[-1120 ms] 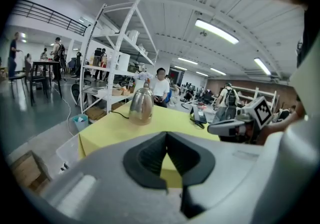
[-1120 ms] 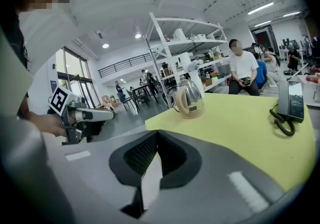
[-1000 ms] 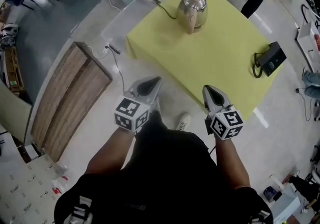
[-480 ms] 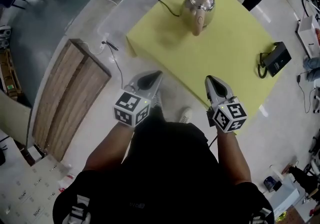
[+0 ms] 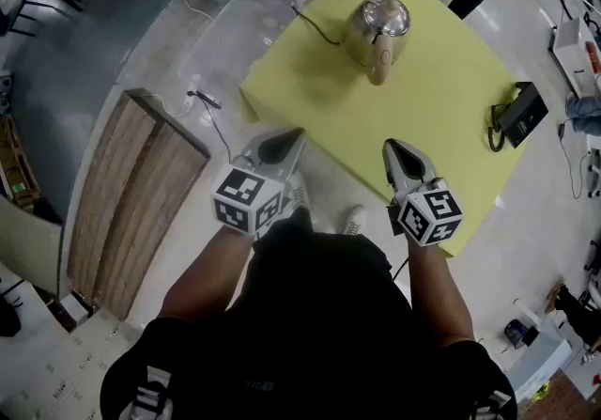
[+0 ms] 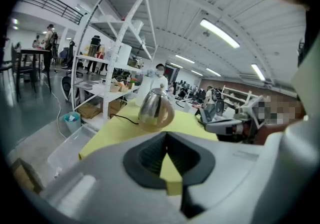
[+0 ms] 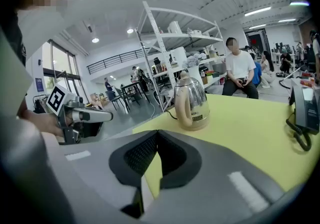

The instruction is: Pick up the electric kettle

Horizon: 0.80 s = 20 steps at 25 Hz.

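Nearest: left gripper (image 5: 293,136) at the near edge of the bench (image 5: 441,141), fingers (image 6: 150,154) closed tip to tip, gripping nothing. Same on right gripper (image 5: 394,146): fingers (image 7: 142,154) shut, empty, tips just over the yellow cover. Further out: electric kettle (image 5: 377,28) upright near the far corner, handle facing back, well apart from both grippers. Black cord (image 5: 317,27) off its left side.

Left hand-held gripper (image 5: 293,138), right hand-held gripper (image 5: 392,147) nearer the table (image 5: 441,117) (seemingly a step closer), kettle (image 5: 377,25) nearer too
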### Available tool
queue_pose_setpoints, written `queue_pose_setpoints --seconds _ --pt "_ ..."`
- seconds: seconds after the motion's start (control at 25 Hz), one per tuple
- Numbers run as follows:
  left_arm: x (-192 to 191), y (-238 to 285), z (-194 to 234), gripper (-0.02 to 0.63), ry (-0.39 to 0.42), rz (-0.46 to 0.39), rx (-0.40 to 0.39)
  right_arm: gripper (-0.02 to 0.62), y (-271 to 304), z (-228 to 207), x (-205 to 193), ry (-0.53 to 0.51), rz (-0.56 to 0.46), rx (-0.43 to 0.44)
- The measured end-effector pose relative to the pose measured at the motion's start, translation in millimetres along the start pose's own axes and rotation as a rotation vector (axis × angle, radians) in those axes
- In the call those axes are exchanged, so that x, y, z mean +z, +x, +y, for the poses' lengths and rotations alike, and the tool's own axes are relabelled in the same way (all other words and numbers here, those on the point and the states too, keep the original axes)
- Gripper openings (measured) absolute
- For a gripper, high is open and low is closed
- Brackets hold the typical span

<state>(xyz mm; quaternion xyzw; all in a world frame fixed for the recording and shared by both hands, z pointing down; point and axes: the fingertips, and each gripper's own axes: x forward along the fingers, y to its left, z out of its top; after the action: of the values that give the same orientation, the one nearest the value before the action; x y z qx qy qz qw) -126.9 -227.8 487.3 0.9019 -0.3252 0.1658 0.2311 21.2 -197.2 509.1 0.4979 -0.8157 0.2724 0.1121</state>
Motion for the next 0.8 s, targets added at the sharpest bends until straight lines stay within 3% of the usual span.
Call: queue_pose_setpoints --seconds 0.52,0.8 --pt "22 -11 38 0.002 0.039 -0.017 -0.077 0.006 26 32 23 -0.028 -0.025 -0.072" --pt "21 -11 34 0.002 0.082 -0.006 -0.151 0.006 20 41 40 -0.044 -0.085 -0.139"
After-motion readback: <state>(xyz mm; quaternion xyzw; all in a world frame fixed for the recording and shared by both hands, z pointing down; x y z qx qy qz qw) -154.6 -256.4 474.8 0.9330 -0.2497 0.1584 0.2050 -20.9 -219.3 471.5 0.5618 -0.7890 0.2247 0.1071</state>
